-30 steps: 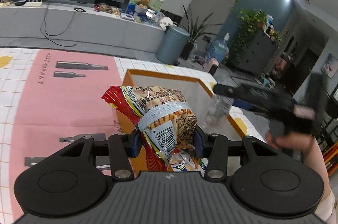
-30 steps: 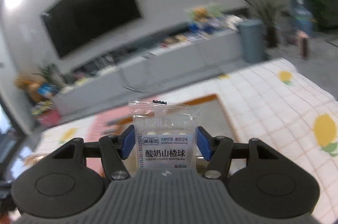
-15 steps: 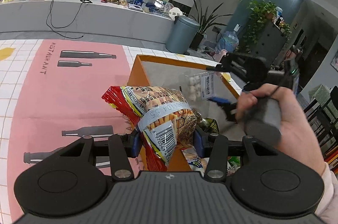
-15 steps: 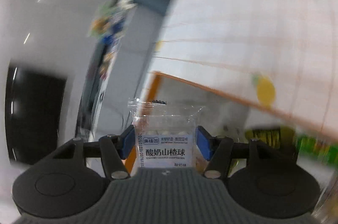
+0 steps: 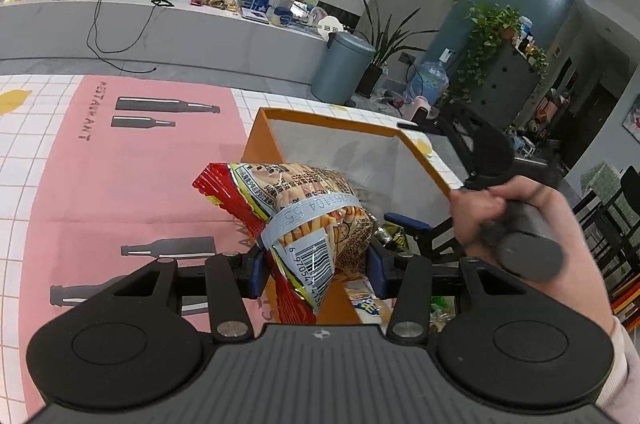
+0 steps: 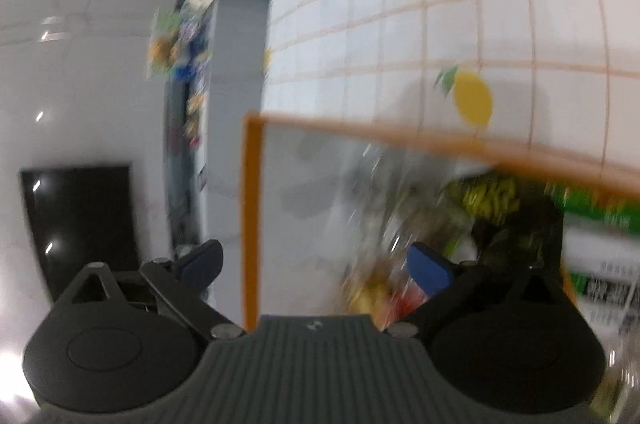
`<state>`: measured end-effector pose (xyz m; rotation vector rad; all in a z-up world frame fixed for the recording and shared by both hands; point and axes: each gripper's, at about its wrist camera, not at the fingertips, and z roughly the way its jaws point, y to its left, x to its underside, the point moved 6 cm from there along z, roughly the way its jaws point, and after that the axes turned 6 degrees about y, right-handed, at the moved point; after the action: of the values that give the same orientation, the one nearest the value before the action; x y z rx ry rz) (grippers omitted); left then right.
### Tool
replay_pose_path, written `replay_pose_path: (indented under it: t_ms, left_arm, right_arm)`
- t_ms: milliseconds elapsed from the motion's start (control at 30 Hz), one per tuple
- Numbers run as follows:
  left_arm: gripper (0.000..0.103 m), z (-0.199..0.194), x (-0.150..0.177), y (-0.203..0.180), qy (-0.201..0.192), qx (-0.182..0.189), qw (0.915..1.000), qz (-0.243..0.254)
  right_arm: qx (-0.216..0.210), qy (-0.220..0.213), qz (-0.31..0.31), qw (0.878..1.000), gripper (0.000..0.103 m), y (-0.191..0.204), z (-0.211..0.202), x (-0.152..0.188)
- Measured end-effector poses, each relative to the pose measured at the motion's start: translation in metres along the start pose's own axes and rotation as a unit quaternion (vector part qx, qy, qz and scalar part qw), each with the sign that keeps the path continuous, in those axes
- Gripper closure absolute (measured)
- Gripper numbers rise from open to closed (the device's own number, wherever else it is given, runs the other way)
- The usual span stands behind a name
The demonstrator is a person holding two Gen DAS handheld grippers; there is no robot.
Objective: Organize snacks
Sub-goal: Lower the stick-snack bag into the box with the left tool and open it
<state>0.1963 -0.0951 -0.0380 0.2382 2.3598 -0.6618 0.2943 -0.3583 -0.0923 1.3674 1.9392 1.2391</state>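
A snack bag point(image 5: 316, 220) is clamped in the left tool point(image 5: 316, 266); the right tool point(image 6: 316, 264) is spread empty over the orange box point(image 5: 420, 160). The bag is best lowered well inside the box before release.

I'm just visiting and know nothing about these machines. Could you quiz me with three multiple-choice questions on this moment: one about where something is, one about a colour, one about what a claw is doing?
1. Where is the right claw?
A. over the orange box
B. above the pink mat
C. beside the bin

2. What colour is the rim of the box?
A. green
B. orange
C. black

3. What is the left claw doing?
A. hanging open and empty
B. shut on the snack bag
C. resting on the floor

Answers:
1 A, its blue pads sit inside the box outline.
2 B, an orange edge frames the grey interior.
3 B, both pads press the snack bag.
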Motion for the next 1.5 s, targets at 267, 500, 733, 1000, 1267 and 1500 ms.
replay_pose_path:
  t_ms: [267, 500, 733, 1000, 1267, 1500]
  left_arm:
    - [0.049, -0.020, -0.001, -0.019, -0.020, 0.025, 0.9995, 0.005]
    - [0.049, -0.029, 0.000, -0.042, -0.027, 0.039, 0.9989, 0.006]
    - [0.049, -0.007, 0.000, -0.063, -0.014, 0.023, 0.9996, 0.010]
    - [0.049, 0.047, -0.002, -0.081, 0.014, -0.006, 0.9996, 0.024]
    - [0.049, 0.099, -0.005, -0.080, 0.056, -0.016, 0.9981, 0.019]
    - [0.049, 0.119, -0.006, -0.077, 0.060, -0.032, 0.9975, 0.021]
  right_arm:
    - [-0.017, -0.020, -0.232, 0.972, 0.006, 0.050, -0.078, 0.044]
    - [0.006, -0.043, -0.381, 0.924, 0.006, 0.064, -0.127, 0.070]
    - [0.072, -0.072, -0.523, 0.846, 0.006, 0.061, -0.147, 0.086]
    - [0.084, -0.080, -0.535, 0.837, 0.007, 0.048, -0.153, 0.068]
    - [0.108, -0.086, -0.491, 0.860, 0.007, 0.036, -0.145, 0.048]
    - [0.116, -0.089, -0.488, 0.861, 0.007, 0.030, -0.143, 0.043]
